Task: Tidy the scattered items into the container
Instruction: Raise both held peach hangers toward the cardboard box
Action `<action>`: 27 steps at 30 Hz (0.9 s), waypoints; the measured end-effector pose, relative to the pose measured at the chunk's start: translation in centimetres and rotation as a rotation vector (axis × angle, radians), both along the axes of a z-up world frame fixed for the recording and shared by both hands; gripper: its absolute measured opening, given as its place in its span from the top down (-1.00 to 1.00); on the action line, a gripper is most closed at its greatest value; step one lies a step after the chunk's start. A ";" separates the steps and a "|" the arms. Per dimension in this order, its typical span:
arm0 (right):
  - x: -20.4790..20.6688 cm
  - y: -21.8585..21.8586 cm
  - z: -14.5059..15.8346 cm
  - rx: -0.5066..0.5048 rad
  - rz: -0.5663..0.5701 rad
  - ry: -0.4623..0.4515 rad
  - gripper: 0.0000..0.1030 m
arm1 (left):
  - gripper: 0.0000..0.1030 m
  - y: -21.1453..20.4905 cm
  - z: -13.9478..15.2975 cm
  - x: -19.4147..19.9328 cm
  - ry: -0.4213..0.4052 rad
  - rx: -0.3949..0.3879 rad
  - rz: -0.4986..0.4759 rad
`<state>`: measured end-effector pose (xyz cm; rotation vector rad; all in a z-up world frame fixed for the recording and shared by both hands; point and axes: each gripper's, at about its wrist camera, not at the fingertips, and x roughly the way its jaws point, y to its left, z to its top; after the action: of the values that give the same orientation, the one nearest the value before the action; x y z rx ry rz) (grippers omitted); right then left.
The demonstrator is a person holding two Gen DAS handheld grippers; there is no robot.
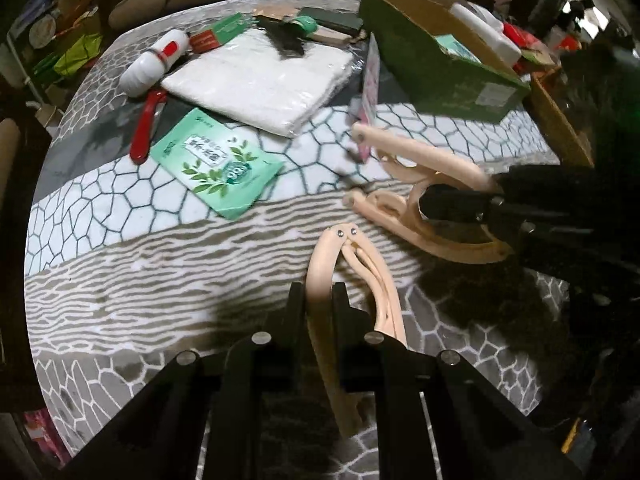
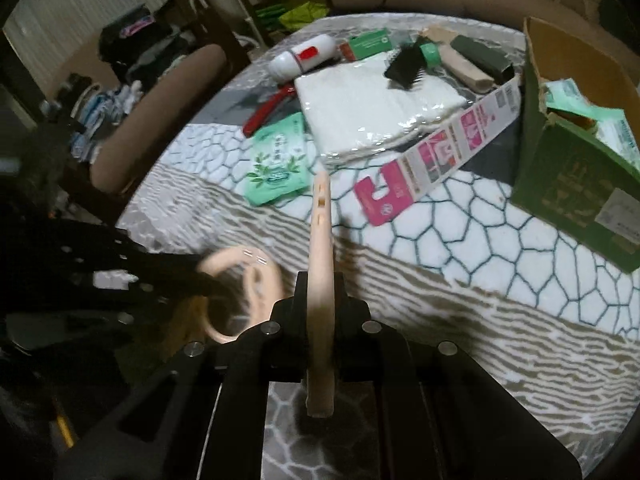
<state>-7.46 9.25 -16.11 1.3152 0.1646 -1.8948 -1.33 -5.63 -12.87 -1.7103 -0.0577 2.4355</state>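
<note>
My left gripper [image 1: 319,292] is shut on a peach plastic folding hanger [image 1: 320,256], held just above the patterned blanket. At the right of the left wrist view, my right gripper [image 1: 430,202] is shut on a second peach hanger [image 1: 424,168]. In the right wrist view the right gripper [image 2: 320,280] clamps that hanger's arm [image 2: 322,228], which points towards a pink and white card [image 2: 440,148]. Whether the card hangs from it I cannot tell. The left gripper [image 2: 202,280] shows blurred at the left with its hanger [image 2: 244,266]. The green cardboard box [image 1: 440,76] [image 2: 568,188] stands at the far right, holding packets.
On the blanket lie a white folded cloth in plastic [image 1: 264,80], a green wipes pack [image 1: 216,162], a white lint roller with red handle [image 1: 154,62], a black comb [image 1: 286,38] and a green roll [image 1: 306,24]. A brown sofa lies beyond, and clutter sits left.
</note>
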 end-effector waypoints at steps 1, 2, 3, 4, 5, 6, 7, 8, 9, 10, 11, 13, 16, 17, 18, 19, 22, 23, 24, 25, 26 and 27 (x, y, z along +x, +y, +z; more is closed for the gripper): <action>0.2 -0.1 -0.1 0.007 0.005 -0.002 0.82 | 0.74 0.3 -0.1 0.1 -0.005 0.008 -0.005; 0.3 -0.3 -0.3 0.018 0.011 -0.004 0.82 | 0.74 0.5 -0.2 0.1 -0.009 0.014 -0.011; 0.5 -0.5 -0.5 0.029 0.016 -0.007 0.82 | 0.74 0.8 -0.2 0.1 -0.010 0.019 -0.017; 0.6 -0.7 -0.8 0.043 0.020 -0.007 0.82 | 0.74 1.2 -0.2 0.1 -0.010 0.026 -0.023; 0.7 -0.9 -1.1 0.059 0.023 -0.010 0.82 | 0.74 1.5 -0.2 0.1 -0.012 0.032 -0.027; 0.8 -1.1 -1.4 0.068 0.024 -0.017 0.82 | 0.74 1.9 -0.2 0.0 -0.017 0.040 -0.032; 0.8 -1.1 -1.6 0.075 0.025 -0.019 0.82 | 0.74 2.4 -0.4 0.0 -0.025 0.048 -0.034; 0.8 -1.1 -1.7 0.087 0.024 -0.015 0.82 | 0.74 2.9 -0.6 -0.1 -0.037 0.050 -0.040; 0.7 -1.0 -1.7 0.091 0.019 -0.014 0.82 | 0.74 3.5 -0.9 -0.2 -0.048 0.051 -0.050; 0.5 -0.8 -1.7 0.086 0.010 -0.018 0.81 | 0.74 3.9 -1.0 -0.3 -0.053 0.058 -0.056; 0.3 -0.6 -1.7 0.080 0.004 -0.024 0.82 | 0.73 4.2 -1.0 -0.3 -0.056 0.079 -0.064; 0.0 -0.3 -1.9 0.082 -0.007 -0.033 0.81 | 0.63 4.8 -1.0 -0.3 -0.073 0.150 -0.085; -0.3 -0.2 -2.7 0.107 -0.017 -0.048 0.80 | 0.30 5.2 -1.9 -0.5 -0.115 0.228 -0.076; -0.4 -0.1 -2.8 0.113 -0.022 -0.049 0.80 | 0.30 5.4 -2.2 -0.5 -0.122 0.220 -0.076; -0.5 0.0 -2.8 0.112 -0.026 -0.052 0.80 | 0.30 5.9 -2.5 -0.5 -0.122 0.194 -0.082; -0.6 0.2 -2.7 0.112 -0.029 -0.049 0.80 | 0.30 6.2 -2.7 -0.5 -0.120 0.172 -0.084; -0.8 0.7 -2.1 0.126 -0.044 -0.024 0.80 | 0.35 6.9 -3.2 -0.4 -0.112 0.122 -0.089; -1.0 1.0 -1.9 0.130 -0.050 -0.017 0.80 | 0.69 6.8 -3.0 -0.4 -0.092 0.106 -0.083; -1.1 1.3 -1.7 0.131 -0.055 -0.012 0.80 | 0.78 6.7 -2.7 -0.4 -0.074 0.102 -0.078; -1.3 1.7 -1.5 0.131 -0.062 -0.007 0.80 | 0.81 6.3 -2.2 -0.5 -0.058 0.107 -0.072; -1.5 2.1 -1.3 0.132 -0.070 -0.002 0.80 | 0.83 5.8 -1.6 -0.6 -0.035 0.106 -0.058; -1.7 2.4 -1.1 0.135 -0.078 0.003 0.80 | 0.83 5.4 -1.2 -0.7 -0.014 0.089 -0.046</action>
<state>-9.15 11.68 -17.19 1.4276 0.2502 -1.9799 -2.06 -0.28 -14.04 -1.6720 -0.1254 2.3513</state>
